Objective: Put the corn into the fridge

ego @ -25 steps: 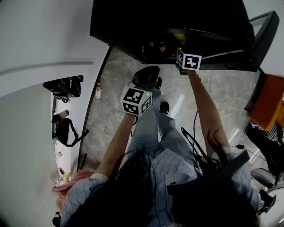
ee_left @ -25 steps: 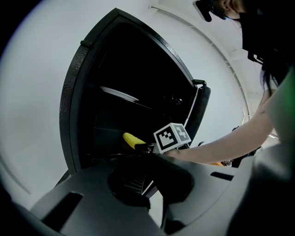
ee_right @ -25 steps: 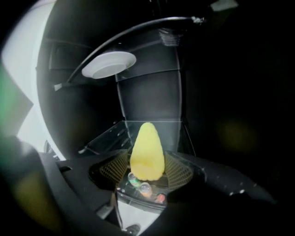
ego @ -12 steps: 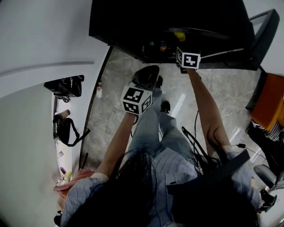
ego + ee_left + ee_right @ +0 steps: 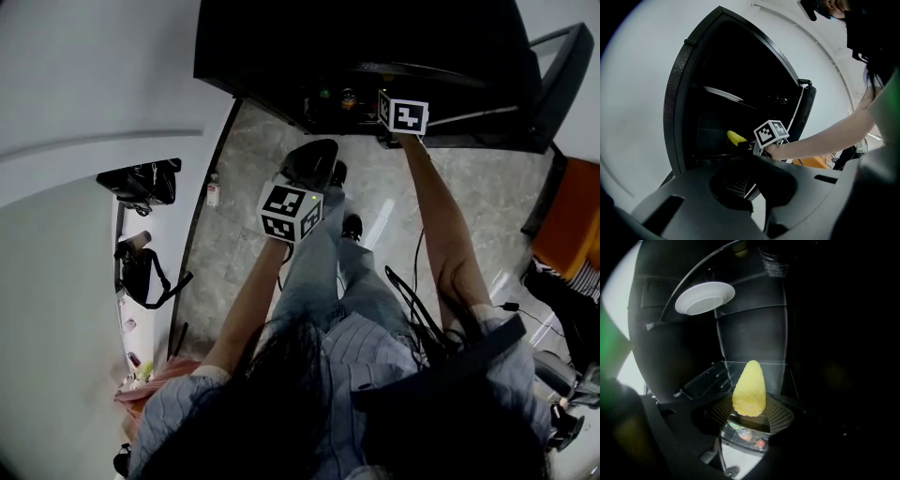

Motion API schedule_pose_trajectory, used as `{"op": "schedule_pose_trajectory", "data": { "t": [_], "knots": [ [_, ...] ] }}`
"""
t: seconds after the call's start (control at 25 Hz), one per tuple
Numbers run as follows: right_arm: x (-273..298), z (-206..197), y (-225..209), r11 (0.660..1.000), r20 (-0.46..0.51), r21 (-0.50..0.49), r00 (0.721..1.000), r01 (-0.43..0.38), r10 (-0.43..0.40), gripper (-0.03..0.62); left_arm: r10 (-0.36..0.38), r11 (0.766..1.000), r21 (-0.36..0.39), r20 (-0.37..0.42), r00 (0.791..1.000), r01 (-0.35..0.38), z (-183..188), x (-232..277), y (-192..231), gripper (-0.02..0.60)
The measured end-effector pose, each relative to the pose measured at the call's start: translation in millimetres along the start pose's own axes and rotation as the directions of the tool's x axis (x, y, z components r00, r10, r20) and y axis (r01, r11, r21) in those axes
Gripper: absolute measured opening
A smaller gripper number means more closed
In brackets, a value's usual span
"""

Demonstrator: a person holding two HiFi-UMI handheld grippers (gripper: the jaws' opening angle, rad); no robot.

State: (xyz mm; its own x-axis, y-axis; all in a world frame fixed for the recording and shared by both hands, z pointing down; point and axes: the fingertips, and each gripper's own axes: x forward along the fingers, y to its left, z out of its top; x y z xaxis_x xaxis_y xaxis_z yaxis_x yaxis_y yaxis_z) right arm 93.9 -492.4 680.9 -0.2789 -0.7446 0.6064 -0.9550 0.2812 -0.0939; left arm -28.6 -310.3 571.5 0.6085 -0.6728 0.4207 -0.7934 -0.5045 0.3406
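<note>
Right gripper (image 5: pixel 750 420) inside open fridge (image 5: pixel 677 93); jaws just closed a little, clamped on corn (image 5: pixel 749 391). Corn tip points inward, above glass shelf (image 5: pixel 705 377). Left gripper (image 5: pixel 740 190) jaws together, empty, outside fridge.

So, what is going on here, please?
A person stands at an open black fridge with a gripper in each hand. The right gripper reaches inside the fridge and holds a yellow corn by its thick end. Its jaws have just been closing, with the corn between them. A white plate lies on a higher shelf. The left gripper waits outside the fridge and holds nothing.
</note>
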Motion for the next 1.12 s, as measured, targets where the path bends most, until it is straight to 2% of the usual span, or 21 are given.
{"op": "schedule_pose_trajectory", "data": {
  "t": [0.16,0.36,0.56,0.76,1.12],
  "knots": [
    [-7,-2,3,0.999,-0.013,0.046,1.0,-0.008,0.009,0.23,0.004,1.0,0.004,0.0,1.0,-0.004,5,-4,1,0.009],
    [-26,5,8,0.995,0.03,0.102,1.0,0.0,-0.003,0.229,0.014,1.0,-0.001,0.016,1.0,-0.014,12,-12,-2,0.009],
    [-55,10,21,0.996,0.072,0.084,0.997,-0.021,0.015,0.229,0.021,1.0,0.001,0.022,1.0,-0.021,14,-24,-8,0.009],
    [-94,25,46,0.997,0.129,0.005,0.989,-0.079,0.077,0.229,0.03,1.0,-0.008,0.039,0.999,-0.029,18,-39,-15,0.009],
    [-164,30,81,0.985,0.172,0.002,0.97,-0.173,0.171,0.229,0.007,1.0,0.027,0.08,0.997,-0.009,34,-57,-47,0.009]
  ]
}}
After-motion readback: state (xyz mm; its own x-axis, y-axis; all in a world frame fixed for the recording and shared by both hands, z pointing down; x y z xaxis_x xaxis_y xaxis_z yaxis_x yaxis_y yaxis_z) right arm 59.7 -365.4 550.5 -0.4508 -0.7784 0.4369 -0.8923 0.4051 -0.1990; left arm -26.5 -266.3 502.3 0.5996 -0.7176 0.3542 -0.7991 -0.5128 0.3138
